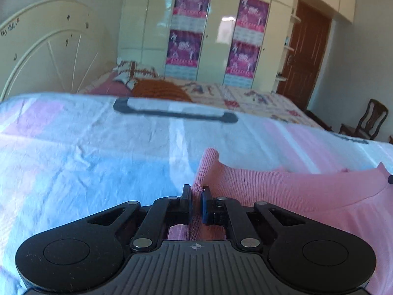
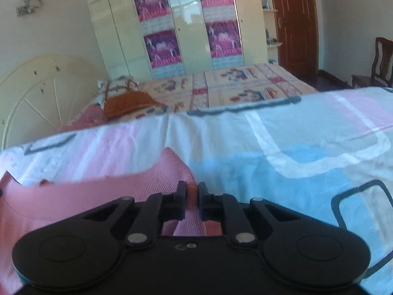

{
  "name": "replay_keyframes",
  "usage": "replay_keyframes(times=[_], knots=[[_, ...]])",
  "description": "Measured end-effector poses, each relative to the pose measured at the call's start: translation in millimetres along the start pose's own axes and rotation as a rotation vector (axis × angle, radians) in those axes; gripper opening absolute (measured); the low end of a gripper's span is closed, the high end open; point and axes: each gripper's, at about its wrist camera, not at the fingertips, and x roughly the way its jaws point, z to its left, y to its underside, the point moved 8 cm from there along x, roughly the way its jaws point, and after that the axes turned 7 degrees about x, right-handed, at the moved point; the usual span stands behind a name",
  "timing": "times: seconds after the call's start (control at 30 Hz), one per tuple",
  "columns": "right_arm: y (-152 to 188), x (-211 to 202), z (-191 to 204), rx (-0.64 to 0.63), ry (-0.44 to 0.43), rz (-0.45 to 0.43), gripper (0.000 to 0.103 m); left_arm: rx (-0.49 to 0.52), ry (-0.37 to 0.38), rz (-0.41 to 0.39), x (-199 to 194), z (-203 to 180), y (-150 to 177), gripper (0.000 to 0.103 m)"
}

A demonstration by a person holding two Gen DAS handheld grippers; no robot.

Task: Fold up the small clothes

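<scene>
Bedsheet [image 1: 86,159]: pink garment [image 1: 282,191] edge pinched between left hand-held gripper [image 1: 196,205] fingers.

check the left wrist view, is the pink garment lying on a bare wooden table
No, the pink garment lies on a pastel blue, pink and white sheet, with the left gripper pinching its edge.

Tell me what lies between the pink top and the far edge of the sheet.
Only bare patterned sheet, in both wrist views. The pink top lies on it, with nothing else before the far edge.

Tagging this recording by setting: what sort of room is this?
A bedroom, most likely: a bed with a patterned cover and cream headboard stands before a tall glossy wardrobe.
</scene>
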Motion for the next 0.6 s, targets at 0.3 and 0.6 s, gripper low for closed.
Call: replay_keyframes(times=[0.3,0.6], knots=[[12,19,-6,0.037,0.052,0.072,0.018,0.050,-0.040,0.061,9,-5,5,0.025],[51,-4,113,-0.213,-0.217,0.129,0.029,0.275,0.192,-0.010,-36,-147,2,0.073]])
